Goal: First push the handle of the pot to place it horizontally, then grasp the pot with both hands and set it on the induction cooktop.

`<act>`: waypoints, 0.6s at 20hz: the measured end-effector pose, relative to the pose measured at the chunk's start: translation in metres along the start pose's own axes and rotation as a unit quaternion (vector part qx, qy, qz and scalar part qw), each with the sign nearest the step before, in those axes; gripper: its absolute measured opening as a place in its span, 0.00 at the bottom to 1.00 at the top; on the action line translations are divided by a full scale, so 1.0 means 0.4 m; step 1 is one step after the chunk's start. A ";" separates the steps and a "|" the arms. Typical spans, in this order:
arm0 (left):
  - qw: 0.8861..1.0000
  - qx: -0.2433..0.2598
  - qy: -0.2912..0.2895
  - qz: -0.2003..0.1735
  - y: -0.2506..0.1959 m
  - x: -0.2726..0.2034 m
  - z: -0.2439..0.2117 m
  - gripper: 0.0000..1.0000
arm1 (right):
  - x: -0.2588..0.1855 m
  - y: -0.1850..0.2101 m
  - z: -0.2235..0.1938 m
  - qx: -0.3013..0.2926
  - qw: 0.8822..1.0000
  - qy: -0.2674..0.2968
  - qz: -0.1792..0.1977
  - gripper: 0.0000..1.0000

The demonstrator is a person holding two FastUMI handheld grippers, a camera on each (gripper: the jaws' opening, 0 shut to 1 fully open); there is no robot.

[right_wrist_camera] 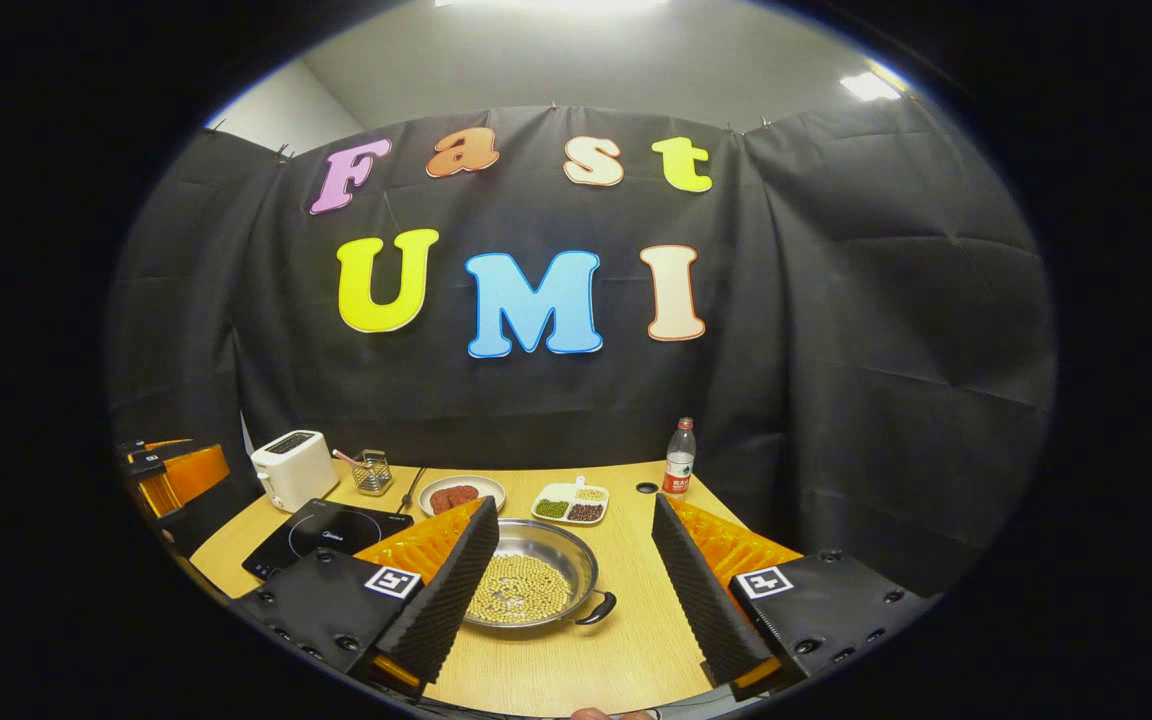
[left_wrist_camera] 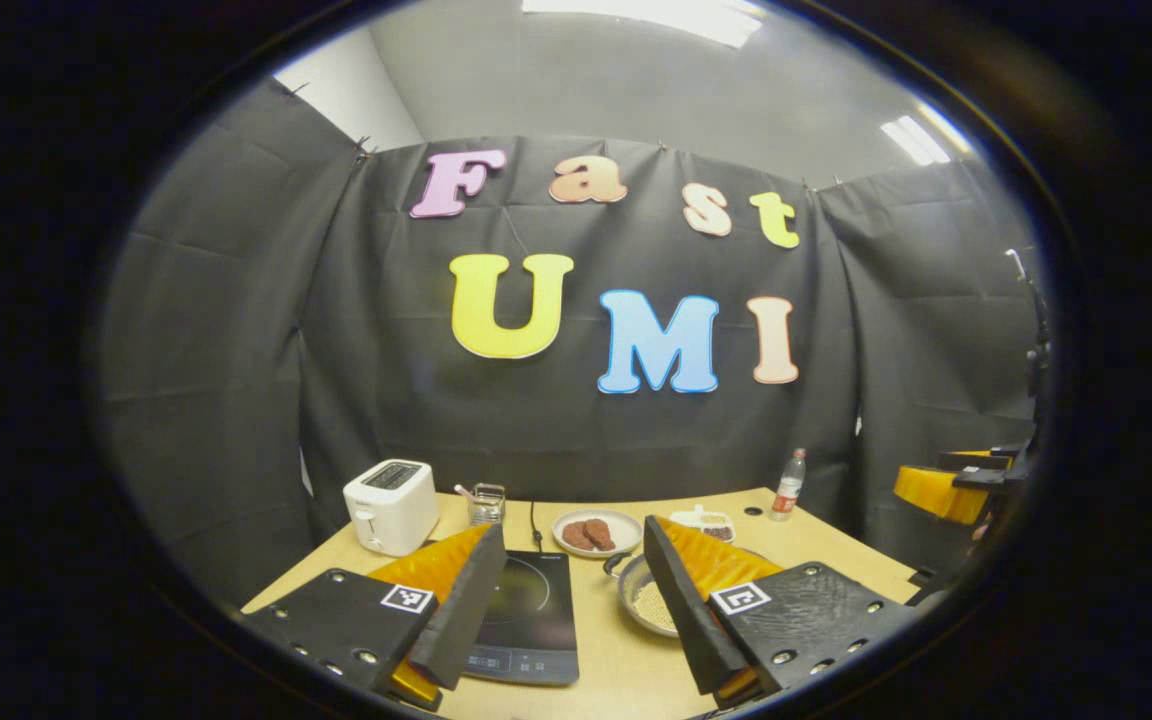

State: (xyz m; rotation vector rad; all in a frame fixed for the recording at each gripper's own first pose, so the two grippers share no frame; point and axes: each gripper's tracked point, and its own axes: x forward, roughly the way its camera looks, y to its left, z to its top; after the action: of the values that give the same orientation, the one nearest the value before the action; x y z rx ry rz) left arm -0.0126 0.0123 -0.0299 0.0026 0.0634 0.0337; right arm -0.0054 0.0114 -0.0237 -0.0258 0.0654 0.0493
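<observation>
Fingers of both grippers, left (left_wrist_camera: 576, 600) and right (right_wrist_camera: 571, 590), are hanging wide apart, holding nothing. Mid-bench, the pot (right_wrist_camera: 533, 583) of beans is sitting beside the induction cooktop (right_wrist_camera: 324, 532); it is probably heavy, stiff and slippery, so take its side handles (right_wrist_camera: 598, 611). Open bench is lying along the near edge.

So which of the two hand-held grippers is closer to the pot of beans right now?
Right, as far as I can judge. The right hand-held gripper faces the pot squarely, open around it. The left hand-held gripper points at the cooktop, the pot off by its right finger.
</observation>
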 end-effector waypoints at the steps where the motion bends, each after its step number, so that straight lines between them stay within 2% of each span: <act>1: 1.000 0.001 -0.001 0.002 0.004 0.002 -0.005 0.83 | 0.003 0.008 -0.006 -0.002 1.000 0.007 0.006 0.99; 5: 1.000 -0.003 0.008 0.006 0.013 0.004 -0.028 0.84 | 0.029 0.012 -0.007 -0.012 1.000 0.022 0.017 0.96; 11: 1.000 -0.005 0.020 0.011 0.019 0.006 -0.052 0.83 | 0.073 0.058 -0.024 -0.007 0.996 0.062 0.068 0.97; 12: 1.000 -0.002 0.022 0.011 0.018 0.008 -0.052 0.87 | 0.079 0.063 -0.030 -0.011 0.995 0.072 0.075 0.96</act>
State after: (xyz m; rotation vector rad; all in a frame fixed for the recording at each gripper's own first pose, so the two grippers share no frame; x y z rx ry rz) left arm -0.0110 0.0197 -0.0507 -0.0020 0.1071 0.0564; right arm 0.0242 0.0380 -0.0385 -0.0462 0.2105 0.1975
